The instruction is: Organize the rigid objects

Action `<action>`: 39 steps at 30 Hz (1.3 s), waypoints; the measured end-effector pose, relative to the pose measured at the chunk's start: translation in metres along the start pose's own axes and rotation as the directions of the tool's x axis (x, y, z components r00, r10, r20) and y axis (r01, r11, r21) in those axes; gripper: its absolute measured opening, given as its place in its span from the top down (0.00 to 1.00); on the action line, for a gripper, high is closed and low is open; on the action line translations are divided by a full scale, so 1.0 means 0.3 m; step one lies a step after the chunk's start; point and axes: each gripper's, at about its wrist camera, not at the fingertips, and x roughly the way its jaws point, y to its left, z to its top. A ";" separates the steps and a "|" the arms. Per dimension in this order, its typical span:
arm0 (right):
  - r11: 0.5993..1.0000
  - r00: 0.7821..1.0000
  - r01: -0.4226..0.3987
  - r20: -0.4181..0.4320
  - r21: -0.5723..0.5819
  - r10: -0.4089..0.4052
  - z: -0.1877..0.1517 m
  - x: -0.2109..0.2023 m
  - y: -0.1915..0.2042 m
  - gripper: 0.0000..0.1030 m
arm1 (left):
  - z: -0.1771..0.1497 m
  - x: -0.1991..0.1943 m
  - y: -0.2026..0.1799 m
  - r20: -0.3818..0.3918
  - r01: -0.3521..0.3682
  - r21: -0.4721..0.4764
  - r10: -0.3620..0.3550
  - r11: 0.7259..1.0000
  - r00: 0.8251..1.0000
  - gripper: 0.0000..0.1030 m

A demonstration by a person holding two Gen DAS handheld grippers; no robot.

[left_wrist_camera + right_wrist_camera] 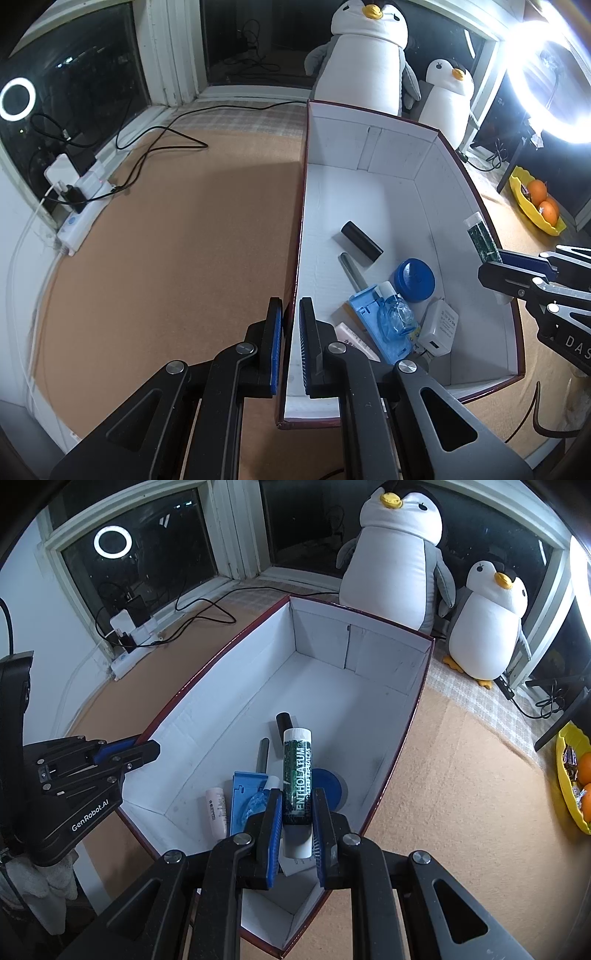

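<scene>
A white-lined box with dark red outer walls (388, 155) (325, 627) stands on the cork table. My left gripper (291, 306) (147, 747) is shut on the box's left wall, near its front corner. My right gripper (295, 797) (487, 266) is shut on a green lip balm tube (297, 775) (482, 238) with a white cap, held upright over the box's right side. In the box lie a black cylinder (361, 242), a grey pen (352, 271), a blue round jar (414, 280), a blue case (371, 314), a clear blue bottle (395, 314), a white charger (439, 326) and a pale pink tube (216, 812).
Two plush penguins (391, 565) (484, 627) sit behind the box. A power strip with cables (81, 206) lies along the left window sill. A yellow bowl of oranges (535, 201) stands at the right. A bright ring light (554, 77) glares at the upper right.
</scene>
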 end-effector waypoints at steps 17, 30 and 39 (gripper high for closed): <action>1.000 0.999 -0.017 0.027 -0.006 0.017 0.003 -0.022 0.006 0.61 | 0.008 -0.006 0.004 0.004 -0.004 -0.002 0.004 1.000 1.000 0.93; 0.998 0.996 -0.021 0.088 0.063 0.015 -0.031 -0.113 -0.052 0.53 | 0.022 -0.035 -0.004 0.029 -0.002 -0.001 0.002 1.000 1.000 0.93; 0.994 0.989 0.002 0.144 0.113 -0.018 -0.066 -0.198 -0.099 0.51 | 0.029 -0.082 -0.012 0.068 -0.012 0.006 0.012 1.000 0.998 0.91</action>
